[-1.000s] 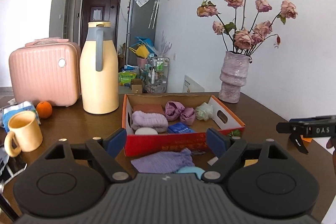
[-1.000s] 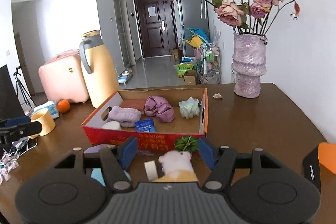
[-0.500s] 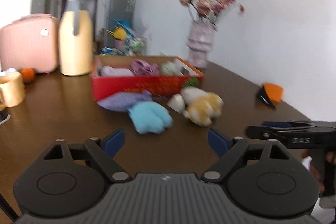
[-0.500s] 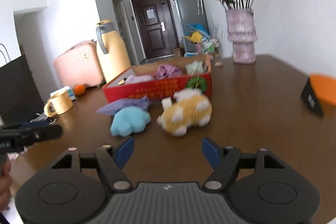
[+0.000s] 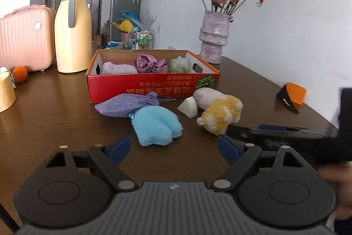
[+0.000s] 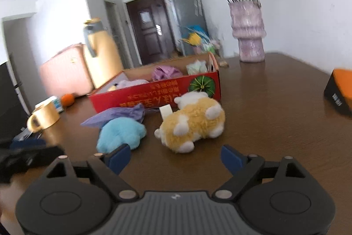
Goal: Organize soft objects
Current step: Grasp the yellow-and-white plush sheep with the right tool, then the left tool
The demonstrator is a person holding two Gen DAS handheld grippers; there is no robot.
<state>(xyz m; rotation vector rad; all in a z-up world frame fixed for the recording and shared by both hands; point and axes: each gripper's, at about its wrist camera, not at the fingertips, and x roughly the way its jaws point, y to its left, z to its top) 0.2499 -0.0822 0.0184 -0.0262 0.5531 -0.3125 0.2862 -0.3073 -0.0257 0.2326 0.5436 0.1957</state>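
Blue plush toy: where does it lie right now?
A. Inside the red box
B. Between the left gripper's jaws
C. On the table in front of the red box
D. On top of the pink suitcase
C: the blue plush toy rests on the table, in front of the red box, beside the purple pouch.

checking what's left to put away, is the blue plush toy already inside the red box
No, the blue plush toy lies on the table in front of the red box, beside the purple pouch.
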